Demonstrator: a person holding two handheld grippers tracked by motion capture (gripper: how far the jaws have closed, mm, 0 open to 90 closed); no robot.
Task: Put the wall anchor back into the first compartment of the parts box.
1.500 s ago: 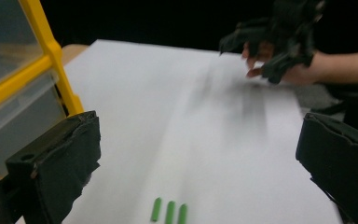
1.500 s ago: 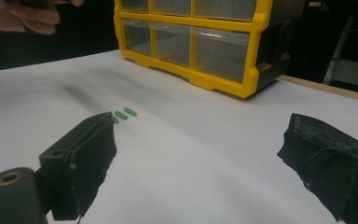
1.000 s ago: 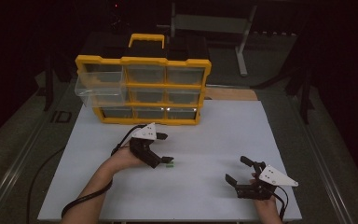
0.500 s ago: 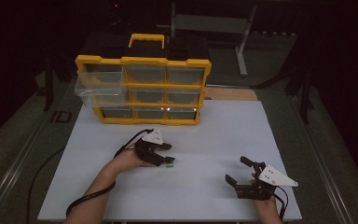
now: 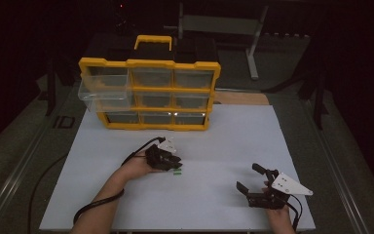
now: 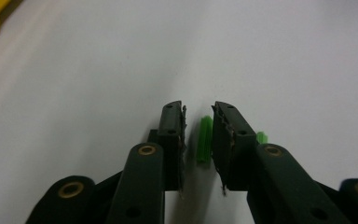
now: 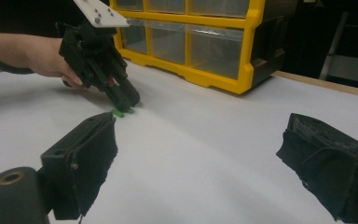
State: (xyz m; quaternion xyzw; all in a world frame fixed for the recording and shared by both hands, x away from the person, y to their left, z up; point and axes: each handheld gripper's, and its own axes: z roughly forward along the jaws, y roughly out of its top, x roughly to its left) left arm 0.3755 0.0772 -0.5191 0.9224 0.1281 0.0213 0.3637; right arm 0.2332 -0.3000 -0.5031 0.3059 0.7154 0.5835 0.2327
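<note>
our left gripper point(image 6: 199, 122) had just been closing around the green plug point(image 6: 204, 139) on the white table point(image 5: 224, 146), pads not yet pressing. nothing blocked it; yellow organizer point(image 5: 148, 92) at 12 o'clock. plug's long axis ran 12-to-6 between the jaws. right gripper point(image 5: 253, 179) stayed wide apart.

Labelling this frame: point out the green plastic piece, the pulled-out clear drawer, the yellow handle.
green plastic piece point(image 6: 204, 140), left gripper view, mid-body.
clear drawer point(image 5: 103, 89), high view, front wall.
yellow handle point(image 5: 153, 39), high view, top bar.
</note>
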